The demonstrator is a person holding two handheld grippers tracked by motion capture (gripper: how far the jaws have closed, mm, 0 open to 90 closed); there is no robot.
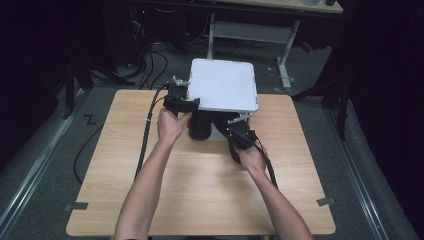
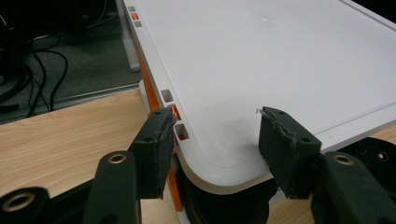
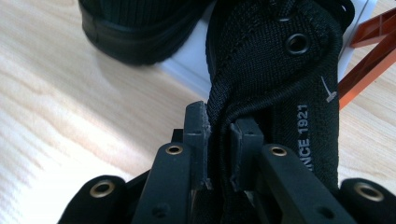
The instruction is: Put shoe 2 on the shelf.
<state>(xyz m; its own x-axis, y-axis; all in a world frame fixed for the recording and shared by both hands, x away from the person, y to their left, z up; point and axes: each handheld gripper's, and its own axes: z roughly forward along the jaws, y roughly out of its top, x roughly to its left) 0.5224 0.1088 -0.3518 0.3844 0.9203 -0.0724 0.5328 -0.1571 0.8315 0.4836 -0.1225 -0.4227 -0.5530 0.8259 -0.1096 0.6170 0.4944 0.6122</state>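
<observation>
Lid corner in one set of jaws, shoe collar in the other

From above you get the layout: a wooden table (image 1: 200,190), a white lid (image 1: 223,85) raised at its far middle, two black shoes tucked under the lid's near edge, the left gripper (image 1: 181,102) at its near-left corner and the right gripper (image 1: 240,136) down at the right-hand shoe (image 1: 239,131). The left gripper view adds what's hidden there: the lid (image 2: 261,60) is smooth matte plastic with a rounded corner, small square slots and orange trim along its side, and the left gripper (image 2: 215,142) has its jaws straddling that corner, one at the slotted edge, one over the top; can't tell if they press. The right gripper view shows the right gripper (image 3: 219,140) pinching the shoe (image 3: 266,79): woven knit collar, metal eyelet, "1921" printed, with the other shoe (image 3: 135,28) beyond.
</observation>
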